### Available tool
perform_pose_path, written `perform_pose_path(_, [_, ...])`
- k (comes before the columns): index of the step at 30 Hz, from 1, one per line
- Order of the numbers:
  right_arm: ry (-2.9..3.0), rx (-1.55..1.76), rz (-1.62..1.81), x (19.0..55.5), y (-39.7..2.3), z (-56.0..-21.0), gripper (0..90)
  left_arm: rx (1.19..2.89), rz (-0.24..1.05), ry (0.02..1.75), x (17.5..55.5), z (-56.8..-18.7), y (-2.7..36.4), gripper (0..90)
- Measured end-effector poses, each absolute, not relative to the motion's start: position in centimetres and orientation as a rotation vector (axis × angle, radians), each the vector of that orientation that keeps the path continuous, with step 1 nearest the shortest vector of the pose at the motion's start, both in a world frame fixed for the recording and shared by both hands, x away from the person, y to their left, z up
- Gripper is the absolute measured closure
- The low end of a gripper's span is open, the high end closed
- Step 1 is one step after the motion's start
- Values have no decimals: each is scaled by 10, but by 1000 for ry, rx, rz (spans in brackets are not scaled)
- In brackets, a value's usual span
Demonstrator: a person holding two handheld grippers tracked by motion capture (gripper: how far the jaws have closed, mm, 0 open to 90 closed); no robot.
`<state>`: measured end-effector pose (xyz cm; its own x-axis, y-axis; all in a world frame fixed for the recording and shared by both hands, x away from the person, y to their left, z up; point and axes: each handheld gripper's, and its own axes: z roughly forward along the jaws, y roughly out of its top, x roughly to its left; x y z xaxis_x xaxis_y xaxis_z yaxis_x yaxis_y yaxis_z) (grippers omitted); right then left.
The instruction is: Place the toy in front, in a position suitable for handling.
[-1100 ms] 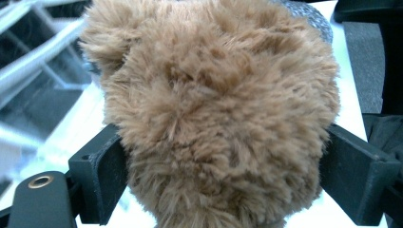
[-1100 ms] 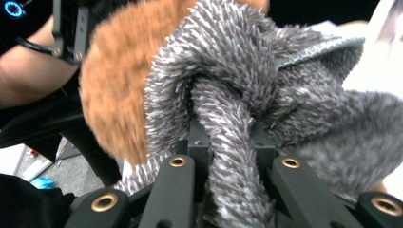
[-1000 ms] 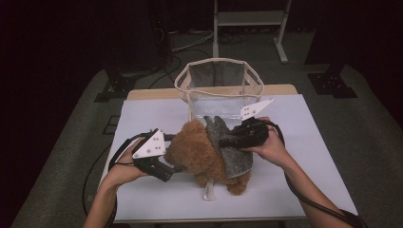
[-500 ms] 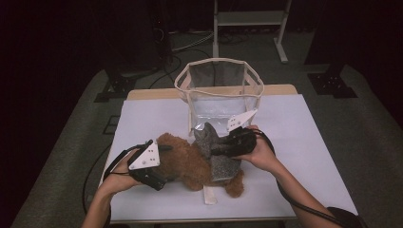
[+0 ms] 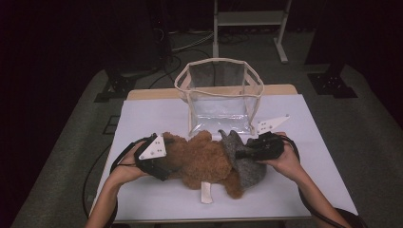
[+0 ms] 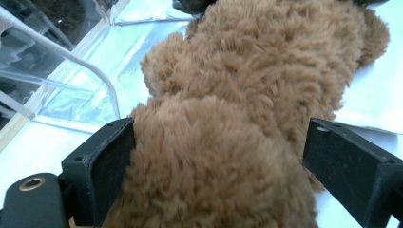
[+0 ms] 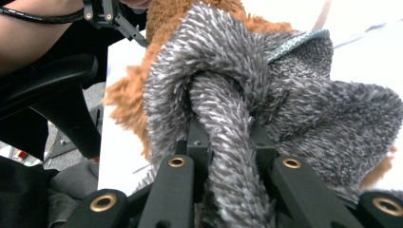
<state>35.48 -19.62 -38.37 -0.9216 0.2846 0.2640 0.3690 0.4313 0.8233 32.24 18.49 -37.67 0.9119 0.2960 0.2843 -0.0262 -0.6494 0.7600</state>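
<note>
Left claw [image 5: 166, 164]: at the near left of the tabletop, jaws spread wide around the brown end of the plush; in the left gripper view the fur bulges between them, touching the left jaw, with a sliver of gap at the right one. The jaws have just been opening a little further.
Right claw [image 5: 239, 154]: at the near right, jaws pressed together on a fold of the grey garment [image 7: 228, 156], which bunches between them in the right gripper view.
Brown plush toy [image 5: 202, 159]: lying on its side across the middle of the tabletop [image 5: 157, 114], between the two claws; a white tag [image 5: 206, 192] sticks out toward the near edge.
Grey garment: fuzzy knit, wrapped over the toy's right end.
Clear bag [image 5: 218, 97]: standing upright with its mouth open, cream-trimmed, just behind the toy.
</note>
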Motion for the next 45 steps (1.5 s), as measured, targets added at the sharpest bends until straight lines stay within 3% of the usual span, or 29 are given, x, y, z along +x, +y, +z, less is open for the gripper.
perform_pose_path(17, [-2520,-638,-1543,372,-168,-396,745,2266,455,22,316,-372,140,98])
perform_pose_path(27, [-2451,-676,-1591,364,-197,-400,744,2306,451,-31,323,-373,105,77])
perform_pose_path(30, [-2444,-680,-1586,363,-201,-403,743,2342,453,-28,326,-376,93,36])
perform_pose_path(38, [-2449,-671,-1530,363,-188,-413,740,2449,485,-33,333,-387,64,0])
perform_pose_path(42, [-2421,-686,-1529,368,-187,-418,741,2431,480,-16,334,-382,66,198])
perform_pose_path(45, [-2406,-688,-1542,368,-192,-415,744,2407,458,-24,333,-376,67,282])
